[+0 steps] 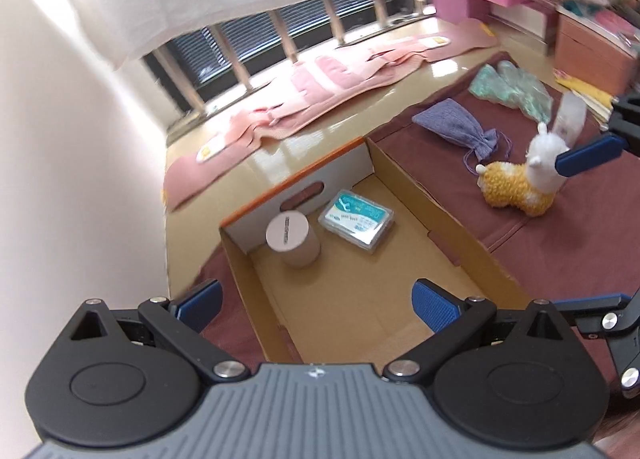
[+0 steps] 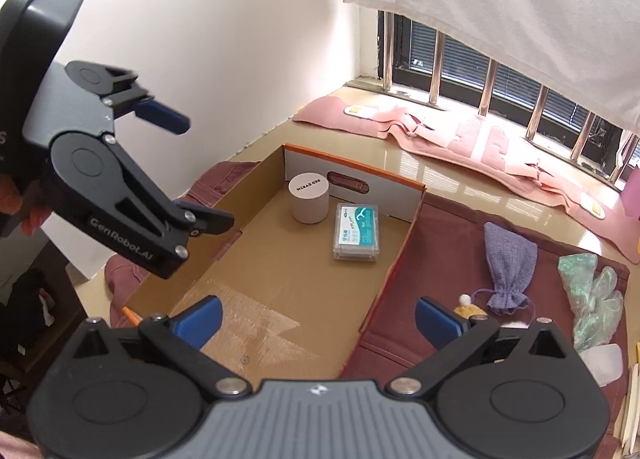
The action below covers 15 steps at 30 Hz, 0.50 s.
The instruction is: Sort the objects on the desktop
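Note:
An open cardboard box holds a pale cylinder and a clear pack of floss picks at its far end. My left gripper hangs open and empty above the box's left side. The right gripper is open wide over the box's right wall, with nothing held. A yellow and white plush toy lies on the maroon cloth beside one right finger, mostly hidden in the right wrist view.
On the maroon cloth right of the box lie a purple drawstring pouch and crumpled green gloves. Pink cloths cover the sill under a barred window. A white wall stands left.

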Motion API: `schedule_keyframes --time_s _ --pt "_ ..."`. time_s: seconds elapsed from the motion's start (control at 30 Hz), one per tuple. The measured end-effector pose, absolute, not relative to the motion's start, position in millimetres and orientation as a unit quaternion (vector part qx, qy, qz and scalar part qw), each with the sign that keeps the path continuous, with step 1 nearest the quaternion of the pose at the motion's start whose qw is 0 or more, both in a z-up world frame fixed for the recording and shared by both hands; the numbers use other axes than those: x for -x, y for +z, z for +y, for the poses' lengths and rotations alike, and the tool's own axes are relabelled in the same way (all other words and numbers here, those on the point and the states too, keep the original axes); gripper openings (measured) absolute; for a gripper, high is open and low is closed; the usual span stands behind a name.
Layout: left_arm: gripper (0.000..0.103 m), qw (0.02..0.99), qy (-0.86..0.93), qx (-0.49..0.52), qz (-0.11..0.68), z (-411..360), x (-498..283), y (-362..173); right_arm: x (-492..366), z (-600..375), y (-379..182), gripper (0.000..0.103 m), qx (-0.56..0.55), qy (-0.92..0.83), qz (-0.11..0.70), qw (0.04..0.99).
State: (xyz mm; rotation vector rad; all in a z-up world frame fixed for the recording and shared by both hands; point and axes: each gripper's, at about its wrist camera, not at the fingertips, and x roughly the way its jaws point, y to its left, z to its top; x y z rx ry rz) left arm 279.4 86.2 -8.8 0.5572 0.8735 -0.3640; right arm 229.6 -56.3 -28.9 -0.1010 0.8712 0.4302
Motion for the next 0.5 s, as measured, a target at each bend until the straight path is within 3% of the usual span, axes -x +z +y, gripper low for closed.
schedule_keyframes --time_s 0.5 --pt "0.103 0.887 -0.067 -0.114 0.443 16.4 -210.5 -5.5 -182.1 -152.3 -23.6 0.103 0.038 0.213 0.425 0.879"
